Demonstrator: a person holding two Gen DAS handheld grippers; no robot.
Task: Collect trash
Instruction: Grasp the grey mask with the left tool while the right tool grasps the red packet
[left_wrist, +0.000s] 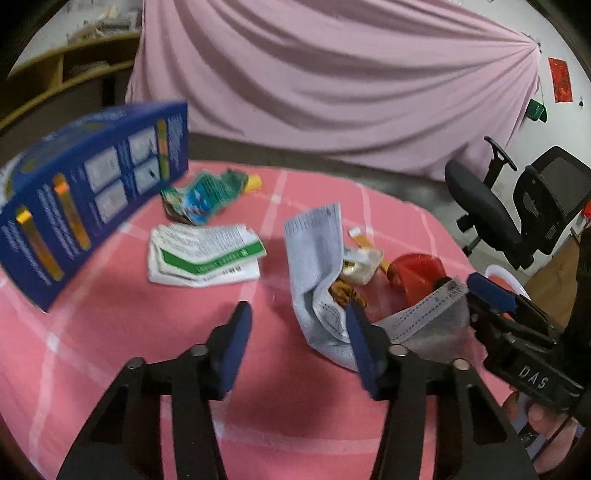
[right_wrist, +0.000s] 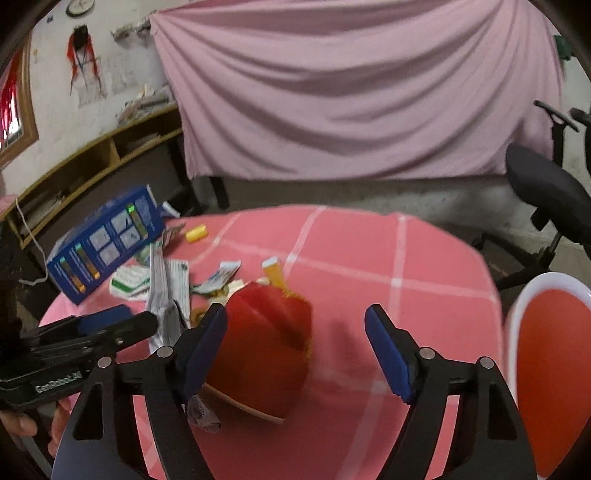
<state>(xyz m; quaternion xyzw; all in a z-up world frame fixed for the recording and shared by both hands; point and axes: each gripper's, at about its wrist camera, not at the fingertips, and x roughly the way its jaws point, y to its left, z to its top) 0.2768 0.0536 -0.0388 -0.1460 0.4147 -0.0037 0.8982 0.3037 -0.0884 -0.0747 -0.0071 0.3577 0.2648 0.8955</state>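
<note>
On the pink checked worktop (left_wrist: 129, 332), scattered trash lies in a loose cluster: a grey face mask (left_wrist: 321, 266) crumpled and half folded, a red cup (right_wrist: 262, 347) tipped on its side beside it, a white-and-green leaflet (left_wrist: 203, 254), a crushed green-blue wrapper (left_wrist: 203, 195), and small yellow scraps farther back. A blue carton (left_wrist: 92, 192) stands at the left edge. The left hand-held gripper (left_wrist: 299, 325) hangs just over the cloth with its jaws apart and nothing pressed between them; its right pad sits at the near fold of the mask, while the left pad is over bare cloth. The right hand-held gripper (right_wrist: 295, 332) likewise stands with jaws apart, straddling the red cup; the left pad is at or against the cup's side, though blur hides whether it touches, and the right pad is well clear.

Handling, as a judgement: the mask is light, limp and unbreakable, best pinched at a bunched fold, where several layers give the pads purchase. The cup looks thin-walled, light and smooth; it may roll or squash, so a grip across its body or rim, closed gently, seems safest. A white bin (right_wrist: 546, 295) at the right edge looks the likely destination.
</note>
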